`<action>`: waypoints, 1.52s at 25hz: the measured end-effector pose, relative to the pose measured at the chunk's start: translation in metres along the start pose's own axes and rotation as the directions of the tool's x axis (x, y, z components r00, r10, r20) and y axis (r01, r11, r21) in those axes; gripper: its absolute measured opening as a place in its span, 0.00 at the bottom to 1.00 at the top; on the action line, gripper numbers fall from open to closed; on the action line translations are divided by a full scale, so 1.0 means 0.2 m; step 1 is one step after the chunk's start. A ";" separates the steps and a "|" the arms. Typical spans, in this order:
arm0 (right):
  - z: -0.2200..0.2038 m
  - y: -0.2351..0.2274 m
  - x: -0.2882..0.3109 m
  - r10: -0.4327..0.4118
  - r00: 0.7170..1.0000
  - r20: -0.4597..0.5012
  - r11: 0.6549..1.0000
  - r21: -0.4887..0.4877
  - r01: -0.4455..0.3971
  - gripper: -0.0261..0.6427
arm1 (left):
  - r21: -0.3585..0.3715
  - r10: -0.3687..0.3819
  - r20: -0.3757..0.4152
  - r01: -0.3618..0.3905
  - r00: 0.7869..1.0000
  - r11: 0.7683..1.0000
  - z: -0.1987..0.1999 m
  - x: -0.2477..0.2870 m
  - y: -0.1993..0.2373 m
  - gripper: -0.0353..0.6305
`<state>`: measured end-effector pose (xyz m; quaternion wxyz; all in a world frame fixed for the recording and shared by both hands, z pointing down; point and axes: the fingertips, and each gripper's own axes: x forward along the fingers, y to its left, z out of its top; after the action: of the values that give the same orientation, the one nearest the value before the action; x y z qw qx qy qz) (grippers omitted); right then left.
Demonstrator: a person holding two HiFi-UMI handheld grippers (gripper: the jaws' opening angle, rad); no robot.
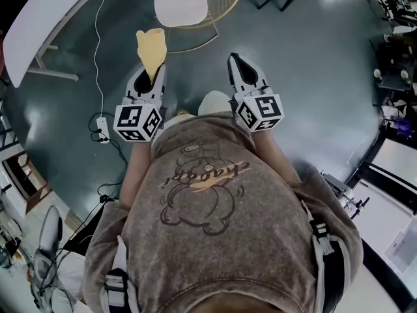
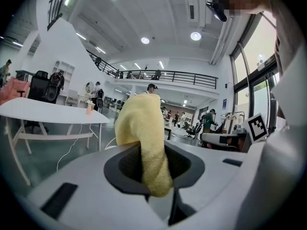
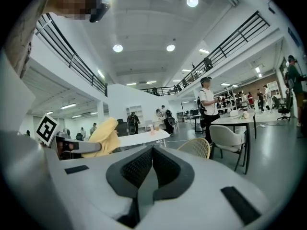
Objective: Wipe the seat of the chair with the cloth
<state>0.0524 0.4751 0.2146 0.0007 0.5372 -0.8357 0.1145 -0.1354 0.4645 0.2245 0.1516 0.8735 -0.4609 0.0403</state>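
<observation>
Above a glossy dark grey floor, the left gripper (image 1: 150, 77) holds a pale yellow cloth (image 1: 151, 49). Its jaws are clamped on the fabric. In the left gripper view, a soft, nubby fold of terry stands up between the dark pads and flops over in a rounded hump, while a shorter tail hangs below them. The right gripper (image 1: 238, 62) is level with the left one and just beside it. Its jaws are pressed together, ribbed black pads meeting along a straight seam, with nothing between them. Each gripper has a smooth pale grey shell and carries a cube with black-and-white square markers.

The chair (image 1: 228, 5) stands ahead of both grippers, apart from the cloth. It has a curved back of thin golden wire mesh around a rounded white seat (image 1: 181, 2), which looks smooth and matte. The cloth hangs in the air short of the seat and does not touch it. To the left, a long white table (image 1: 45, 28) stands on slim legs, and a thin white cable (image 1: 98, 57) runs across the floor to a power strip (image 1: 102, 128).
</observation>
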 end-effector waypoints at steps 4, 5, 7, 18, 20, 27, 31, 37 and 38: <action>-0.02 0.03 0.04 -0.016 1.000 -0.012 1.000 0.004 0.016 0.08 | -0.005 -0.006 0.002 0.006 1.000 1.000 0.01 0.00 0.06 0.20; -0.02 0.03 0.06 -0.018 1.000 -0.013 1.000 0.003 0.018 0.08 | -0.010 -0.006 0.003 0.006 1.000 1.000 0.01 0.00 0.07 0.20; -0.02 0.03 0.09 -0.020 1.000 -0.014 1.000 0.000 0.020 0.08 | -0.021 -0.006 0.007 0.007 1.000 1.000 0.01 0.02 0.11 0.20; 0.00 -0.12 0.39 -0.023 1.000 -0.006 1.000 0.011 0.023 0.08 | -0.036 0.004 0.013 -0.003 1.000 0.999 0.06 0.24 0.26 0.20; 0.01 -0.16 0.48 -0.021 1.000 -0.006 1.000 0.009 0.021 0.08 | -0.035 0.007 0.010 -0.007 1.000 0.999 0.07 0.31 0.30 0.20; 0.07 -0.37 0.79 -0.018 0.999 -0.027 1.000 0.017 0.019 0.08 | -0.053 0.017 -0.013 -0.018 1.000 0.998 0.13 0.61 0.45 0.20; 0.15 -0.51 0.97 -0.011 0.999 -0.034 1.000 0.027 0.012 0.08 | -0.057 0.026 -0.023 -0.027 0.999 0.998 0.22 0.80 0.51 0.20; 0.27 -0.74 1.24 0.031 0.999 -0.044 0.999 0.028 -0.030 0.08 | -0.068 0.060 -0.029 -0.062 0.998 0.996 0.34 1.13 0.58 0.20; 0.30 -0.78 1.27 0.038 0.998 -0.047 0.999 0.026 -0.037 0.08 | -0.065 0.062 -0.031 -0.064 0.998 0.996 0.37 1.18 0.57 0.20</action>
<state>0.0914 0.1738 0.2183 0.0116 0.5187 -0.8437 0.1377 -0.0989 0.1937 0.2310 0.1856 0.8524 -0.4869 0.0425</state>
